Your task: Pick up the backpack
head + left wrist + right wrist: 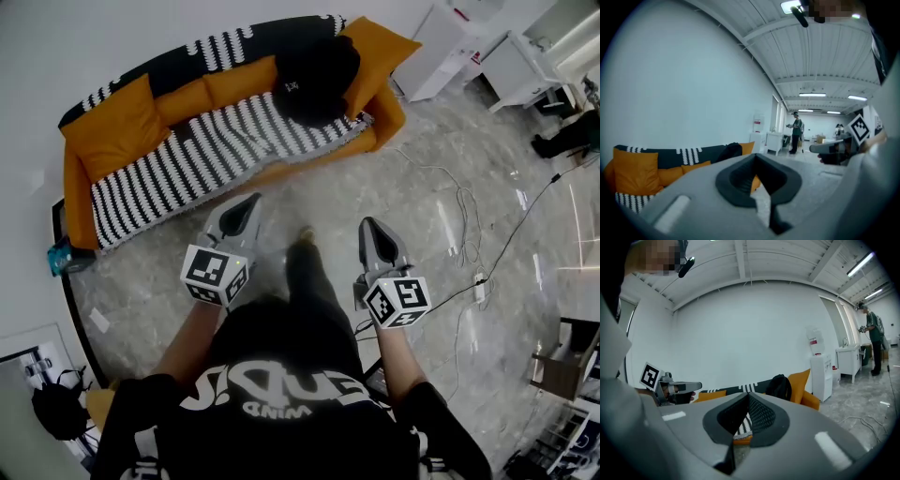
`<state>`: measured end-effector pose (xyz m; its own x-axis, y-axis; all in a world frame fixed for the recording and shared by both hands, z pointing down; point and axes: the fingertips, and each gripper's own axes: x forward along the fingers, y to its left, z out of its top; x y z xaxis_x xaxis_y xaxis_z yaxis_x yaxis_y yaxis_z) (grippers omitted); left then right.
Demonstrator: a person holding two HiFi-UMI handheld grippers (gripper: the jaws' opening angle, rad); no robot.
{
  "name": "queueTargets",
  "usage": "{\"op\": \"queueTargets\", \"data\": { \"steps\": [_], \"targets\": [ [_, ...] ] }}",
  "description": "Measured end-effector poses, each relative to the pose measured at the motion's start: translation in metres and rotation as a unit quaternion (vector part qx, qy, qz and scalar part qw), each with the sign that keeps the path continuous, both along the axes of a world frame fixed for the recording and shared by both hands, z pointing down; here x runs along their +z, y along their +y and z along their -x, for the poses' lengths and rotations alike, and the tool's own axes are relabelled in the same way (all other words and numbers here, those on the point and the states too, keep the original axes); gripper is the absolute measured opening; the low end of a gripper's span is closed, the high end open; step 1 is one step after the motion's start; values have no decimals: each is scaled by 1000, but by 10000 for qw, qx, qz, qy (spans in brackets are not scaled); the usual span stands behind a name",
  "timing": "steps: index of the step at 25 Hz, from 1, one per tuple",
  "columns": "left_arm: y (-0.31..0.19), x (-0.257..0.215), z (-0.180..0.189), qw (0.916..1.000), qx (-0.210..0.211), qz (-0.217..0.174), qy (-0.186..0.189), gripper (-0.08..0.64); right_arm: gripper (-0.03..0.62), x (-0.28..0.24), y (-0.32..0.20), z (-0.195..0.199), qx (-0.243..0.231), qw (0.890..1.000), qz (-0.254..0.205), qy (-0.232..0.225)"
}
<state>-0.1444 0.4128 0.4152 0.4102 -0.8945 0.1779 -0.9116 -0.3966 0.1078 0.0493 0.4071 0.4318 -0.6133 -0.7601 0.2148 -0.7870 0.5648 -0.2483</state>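
The black backpack (314,80) sits upright on the right part of an orange sofa (112,127) draped with a black-and-white striped throw. Both grippers are held out over the marble floor, well short of the sofa and pointing at it. My left gripper (251,201) is shut with nothing in it, and so is my right gripper (367,224). From the left gripper view the backpack (731,150) shows just past the closed tips (757,157). From the right gripper view the backpack (779,386) stands to the right of the closed tips (749,394).
Cables (466,211) trail over the floor at the right. A white water dispenser (819,371) and white cabinets (441,47) stand beyond the sofa's right end. A person (796,132) stands far off. Another black bag (58,411) lies behind at the left.
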Motion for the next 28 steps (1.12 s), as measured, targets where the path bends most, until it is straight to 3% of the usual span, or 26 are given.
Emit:
{"op": "queueTargets", "data": {
  "steps": [9,19,28],
  "targets": [
    [-107,-12,6,9999,-98,63,34,2,0,-9,-108,15,-273,9996,97,43],
    [-247,-29,-24,9993,-302,-84,224,2,0,-15,-250,-16,-372,9992,112,27],
    [-320,-26,-17,9983,-545,9,197,2,0,-8,-331,-8,-601,9978,258,-47]
  ]
}}
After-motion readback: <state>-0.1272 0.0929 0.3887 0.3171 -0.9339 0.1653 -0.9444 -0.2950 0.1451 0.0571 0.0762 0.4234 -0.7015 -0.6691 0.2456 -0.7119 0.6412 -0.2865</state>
